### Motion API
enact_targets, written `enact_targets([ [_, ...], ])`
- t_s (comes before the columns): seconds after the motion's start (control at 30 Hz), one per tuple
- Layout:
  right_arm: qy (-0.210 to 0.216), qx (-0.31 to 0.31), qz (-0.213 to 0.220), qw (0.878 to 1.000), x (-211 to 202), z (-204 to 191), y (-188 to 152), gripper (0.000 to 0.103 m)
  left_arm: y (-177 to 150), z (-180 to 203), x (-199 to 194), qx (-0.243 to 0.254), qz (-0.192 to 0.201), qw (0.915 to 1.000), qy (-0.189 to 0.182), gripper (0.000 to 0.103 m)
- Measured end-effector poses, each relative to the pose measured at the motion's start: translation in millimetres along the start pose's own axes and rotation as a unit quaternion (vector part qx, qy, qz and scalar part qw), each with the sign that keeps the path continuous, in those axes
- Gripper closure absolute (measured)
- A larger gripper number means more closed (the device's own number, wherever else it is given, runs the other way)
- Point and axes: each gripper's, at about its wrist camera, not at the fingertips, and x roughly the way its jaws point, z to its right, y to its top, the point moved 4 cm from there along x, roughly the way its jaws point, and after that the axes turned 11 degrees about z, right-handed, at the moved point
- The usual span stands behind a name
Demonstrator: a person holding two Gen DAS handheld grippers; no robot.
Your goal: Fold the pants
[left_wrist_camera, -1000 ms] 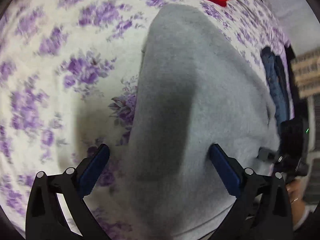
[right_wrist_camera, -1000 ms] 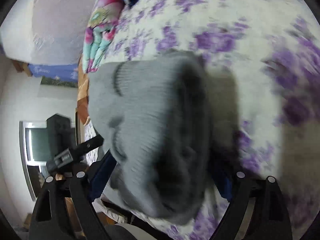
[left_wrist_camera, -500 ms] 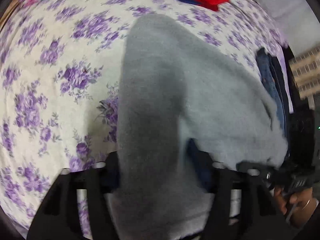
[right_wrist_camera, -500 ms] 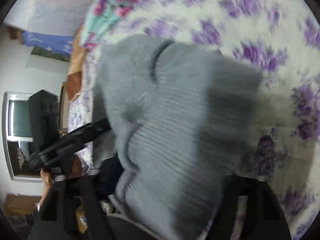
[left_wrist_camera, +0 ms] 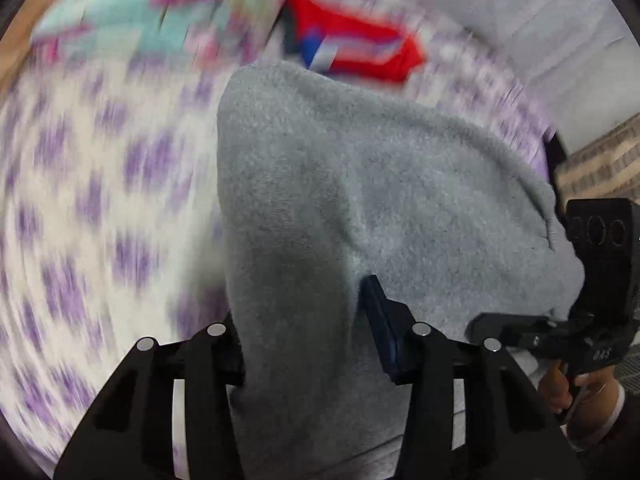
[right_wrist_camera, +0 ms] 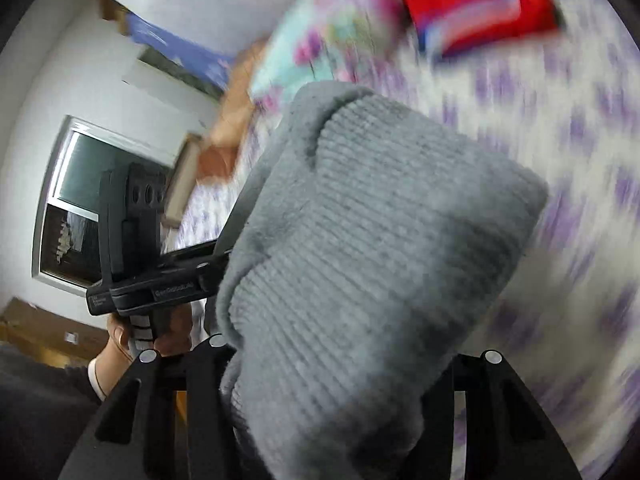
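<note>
The grey fleece pants (left_wrist_camera: 360, 200) hang between both grippers above a purple-flowered bedsheet (left_wrist_camera: 100, 200). My left gripper (left_wrist_camera: 304, 320) is shut on a fold of the grey fabric; its right blue pad (left_wrist_camera: 378, 320) shows, and cloth hides the left one. My right gripper (right_wrist_camera: 332, 360) is shut on the ribbed waistband (right_wrist_camera: 380, 240), which covers both fingertips. Each gripper shows in the other's view: the right one at the far right of the left wrist view (left_wrist_camera: 600, 280), the left one at the left of the right wrist view (right_wrist_camera: 136, 240).
A folded red and blue garment (left_wrist_camera: 360, 52) and a turquoise flowered pillow (left_wrist_camera: 160, 12) lie at the far side of the bed. A window (right_wrist_camera: 80, 200) and white wall are to the left in the right wrist view. The background is motion-blurred.
Both grippers closed on the pants and lifted them off the bed; the view has swung up toward the pillow and the red garment.
</note>
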Motion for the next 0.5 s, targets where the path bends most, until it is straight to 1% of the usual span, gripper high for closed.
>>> enact_targets([
  [0.03,0.0,-0.018,0.018,1.0,-9.5,0.3,22.5,0.055,26.6,11.7,-1.9,0.007,0.025,0.9997,-0.003,0.058],
  [0.07,-0.003,-0.043,0.041,0.998,-20.8,1.8,53.5,0.055,60.5,27.4,-1.8,0.024,0.057,0.9981,-0.002,0.058],
  [0.13,-0.011,-0.081,0.079,0.994,-35.6,7.4,107.2,0.054,107.1,49.7,5.7,0.053,0.099,0.9937,0.004,0.057],
  [0.17,-0.017,-0.098,0.095,0.99,-39.6,14.6,141.4,0.053,137.6,60.0,12.9,0.062,0.12,0.9907,0.01,0.057],
  [0.2,-0.02,-0.107,0.104,0.989,-39.7,22.0,166.4,0.052,163.0,65.8,21.8,0.067,0.134,0.9886,0.014,0.057],
  [0.23,-0.021,-0.109,0.107,0.988,-36.2,32.8,191.5,0.049,185.3,69.0,33.2,0.07,0.143,0.9871,0.017,0.057],
  [0.27,-0.024,-0.097,0.096,0.99,-23.7,56.2,225.1,0.048,212.3,68.3,53.2,0.065,0.145,0.9869,0.022,0.057],
  [0.3,-0.032,-0.088,0.091,0.991,-15.0,71.4,241.3,0.047,233.8,64.6,76.8,0.058,0.138,0.9882,0.032,0.055],
  [0.33,-0.045,-0.082,0.085,0.992,-0.2,90.4,260.2,0.04,247.0,59.0,96.8,0.05,0.129,0.9895,0.041,0.055],
  [0.37,-0.067,-0.078,0.069,0.992,21.1,117.2,277.8,0.038,258.8,50.3,124.8,0.038,0.114,0.9914,0.051,0.054],
  [0.4,-0.103,-0.064,0.057,0.991,41.9,150.1,292.3,0.036,265.2,42.4,150.0,0.035,0.101,0.9921,0.066,0.05],
  [0.43,-0.131,-0.051,0.051,0.989,55.4,169.2,294.9,0.03,269.9,34.2,178.3,0.042,0.087,0.991,0.092,0.046],
  [0.47,-0.195,-0.031,0.043,0.979,69.3,205.3,301.3,0.03,269.5,19.6,211.3,0.049,0.066,0.9855,0.148,0.038],
  [0.5,-0.215,-0.021,0.042,0.975,74.4,221.5,302.6,0.028,267.2,8.2,233.6,0.055,0.046,0.9789,0.192,0.017],
])
